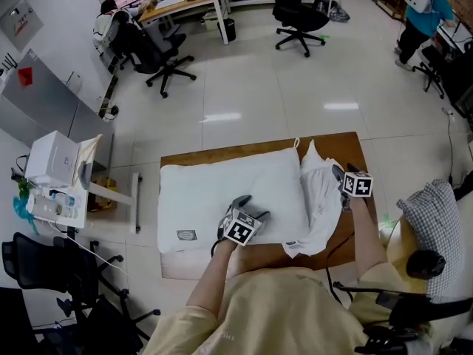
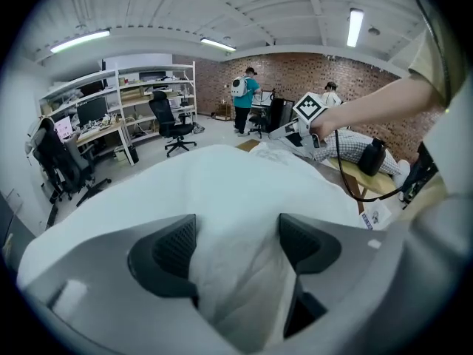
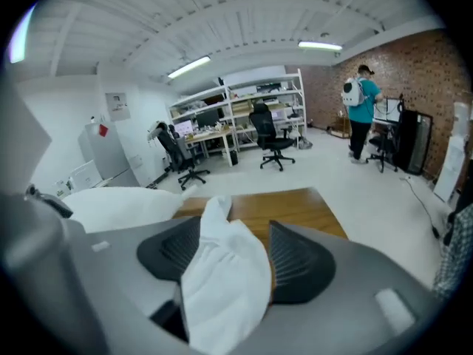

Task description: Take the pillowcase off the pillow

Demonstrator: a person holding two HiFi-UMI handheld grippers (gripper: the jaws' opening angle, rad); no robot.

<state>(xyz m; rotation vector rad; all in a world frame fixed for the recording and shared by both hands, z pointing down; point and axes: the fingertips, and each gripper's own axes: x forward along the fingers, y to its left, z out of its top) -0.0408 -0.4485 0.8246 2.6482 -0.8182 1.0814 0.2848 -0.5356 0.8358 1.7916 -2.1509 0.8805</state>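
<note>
While I watch from the head view, the pillow (image 1: 222, 191) lies flat along the wooden table (image 1: 340, 143), covering most of its left and middle. It is bare and white, with a small label (image 1: 185, 235) at the corner nearest the table's front left. The pillowcase (image 1: 319, 198) is off it and sits crumpled on the right part of the table, touching the pillow's end, with one fold trailing toward the table's front edge.

My left gripper (image 1: 251, 207) is at the table's front side, angled down onto the pillow's near edge. In the left gripper view its jaws stand fairly wide but are clamped on the pillow: the white stuffing bulges between the pads (image 2: 174, 246) and creases where they press.

My right gripper (image 1: 338, 176) is over the right part of the table, at the pillowcase. In the right gripper view its jaws stand apart. A loose fold of pillowcase lies between them, draped over one pad (image 3: 174, 254), while a sliver of table shows beside the other, so nothing is pinched.
</note>
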